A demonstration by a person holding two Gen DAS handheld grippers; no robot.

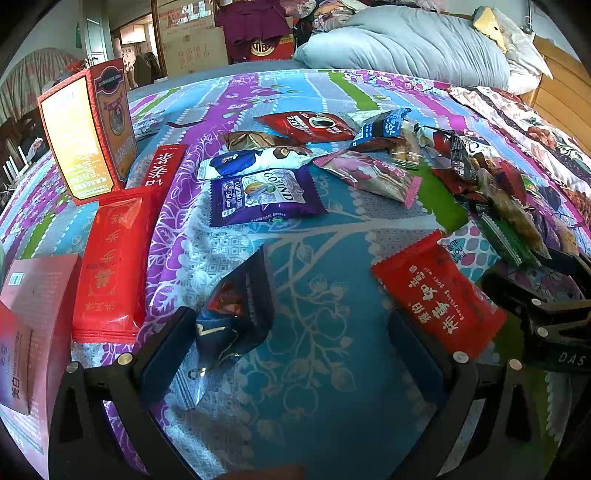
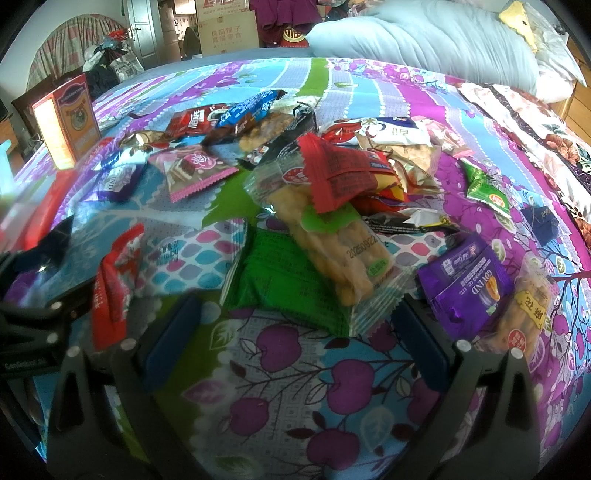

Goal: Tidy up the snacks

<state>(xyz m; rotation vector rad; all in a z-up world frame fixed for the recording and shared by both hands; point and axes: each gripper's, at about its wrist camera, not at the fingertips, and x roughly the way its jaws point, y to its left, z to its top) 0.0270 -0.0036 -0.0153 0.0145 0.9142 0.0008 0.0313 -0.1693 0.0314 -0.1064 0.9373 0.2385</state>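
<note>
The snacks lay spread over a bed covered by a floral sheet in purple, blue and green (image 2: 295, 387), with a pale blue folded duvet (image 1: 406, 40) at its far end and brown cardboard cartons (image 2: 227, 31) stacked in the room beyond.

An upright red and orange cardboard box (image 1: 85, 133) stood near the sheet's left edge, beside a flat red foil packet with gold characters (image 1: 112, 266) and a pink carton (image 1: 35, 314).

The left gripper (image 1: 291, 354) had its jaws spread wide, holding nothing; a dark navy wrapper (image 1: 236, 314) lay just beside its left finger and a small red sachet with white characters (image 1: 439, 291) just beside its right one.

The right gripper (image 2: 295, 339) was likewise wide open and empty, facing a heap where a clear bag of fried dough twists (image 2: 332, 240) overlapped a green foil packet (image 2: 284, 288). A purple foil pouch (image 2: 469, 284) lay near its right finger. Bare sheet lay between each pair of fingers.
</note>
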